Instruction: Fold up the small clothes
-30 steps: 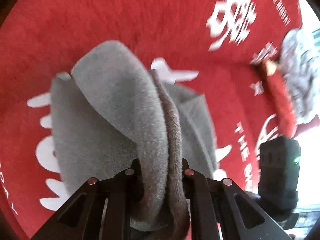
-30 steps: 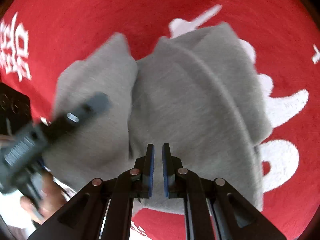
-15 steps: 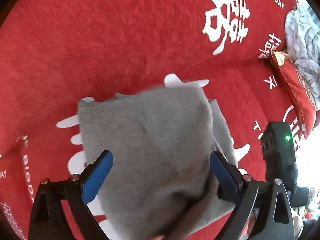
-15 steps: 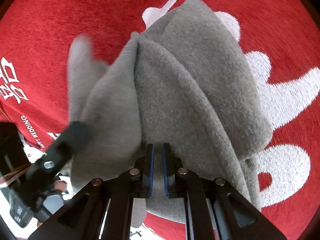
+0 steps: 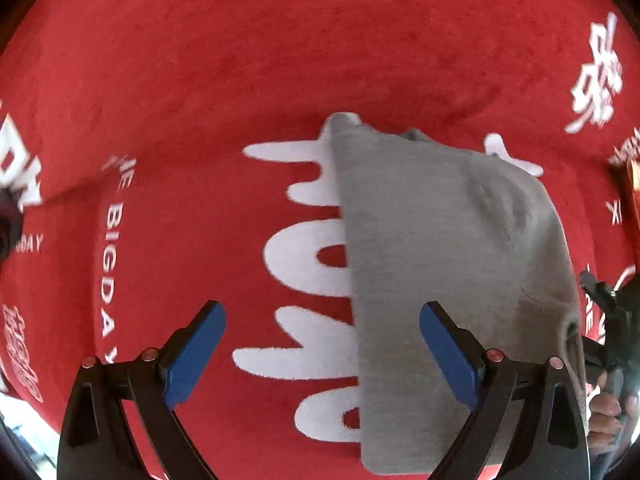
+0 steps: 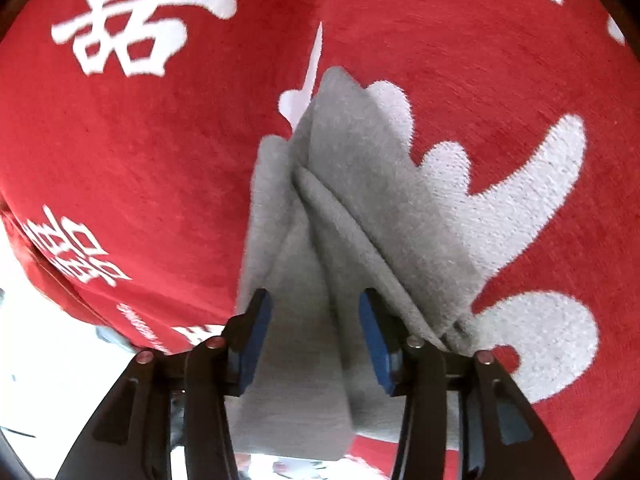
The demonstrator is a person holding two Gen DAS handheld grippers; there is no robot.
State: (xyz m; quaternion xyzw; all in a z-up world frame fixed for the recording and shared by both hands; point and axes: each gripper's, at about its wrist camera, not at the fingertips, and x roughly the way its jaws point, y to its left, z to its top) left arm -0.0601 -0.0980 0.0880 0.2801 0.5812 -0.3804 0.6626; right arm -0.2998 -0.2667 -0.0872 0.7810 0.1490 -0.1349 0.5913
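Note:
A small grey fleece garment [image 5: 440, 260] lies folded on the red blanket [image 5: 280, 60]. My left gripper [image 5: 322, 354] is wide open and empty; its right finger hangs over the garment's left part. In the right wrist view the same garment [image 6: 340, 208] shows as a stack of folded layers. My right gripper [image 6: 316, 332] is open with the jaws on either side of the near end of the garment, not pinching it. The right gripper and a hand show at the right edge of the left wrist view [image 5: 612, 340].
The red blanket carries white letters and Chinese characters [image 6: 132, 20]. Its edge [image 6: 52, 276] drops off at the lower left of the right wrist view, with pale floor beyond. A red and gold object [image 5: 632, 184] shows at the right edge of the left wrist view.
My left gripper let go of the garment, opened wide and moved left. My right gripper opened from shut. The garment dropped flat into a folded stack.

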